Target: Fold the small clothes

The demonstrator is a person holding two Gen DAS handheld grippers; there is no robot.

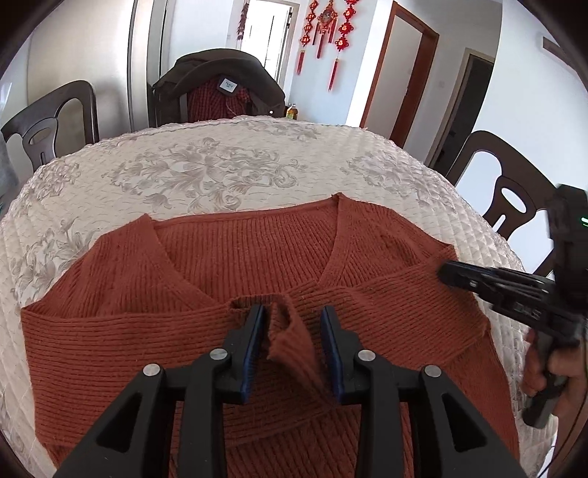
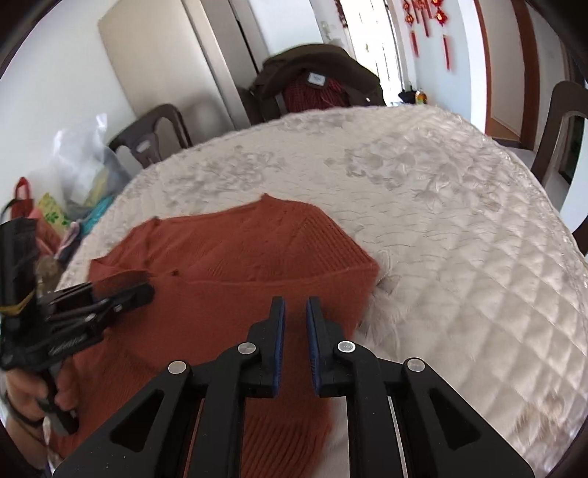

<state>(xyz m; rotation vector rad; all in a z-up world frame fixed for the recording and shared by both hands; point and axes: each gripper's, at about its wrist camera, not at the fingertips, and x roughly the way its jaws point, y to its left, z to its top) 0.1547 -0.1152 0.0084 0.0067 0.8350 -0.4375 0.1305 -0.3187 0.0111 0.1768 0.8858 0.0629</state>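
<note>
Rust-orange ribbed V-neck sweater [image 1: 257,257] lies flat on the near half of the table [image 1: 205,165], neckline toward the far side. Both sleeves are already crossed over the chest, likely to narrow it before the bottom-up fold. One sleeve cuff [image 1: 288,331] stands up between your left tongs [image 1: 293,343]. Those tongs are spread wide, pads on either side of the cuff, nothing pinched. Looks like you are either letting the cuff go or about to take it; can't tell which.

Your right tongs [image 2: 295,340] hover over the sweater's right edge, open a narrow gap, holding nothing. In the left view they sit at the right shoulder fold. That view is motion-blurred, so contact with the knit is unclear.

The table is round and covered with a cream quilted cloth with a pale floral print. Dark wooden chairs [image 1: 51,121] ring it. The far chair carries a dark coat [image 1: 220,70] over a red plaid lining. Red Chinese knot ornaments [image 1: 327,29] hang on the far white wall between brown-framed doorways. Plastic bags [image 2: 84,165] are piled by the left wall.
</note>
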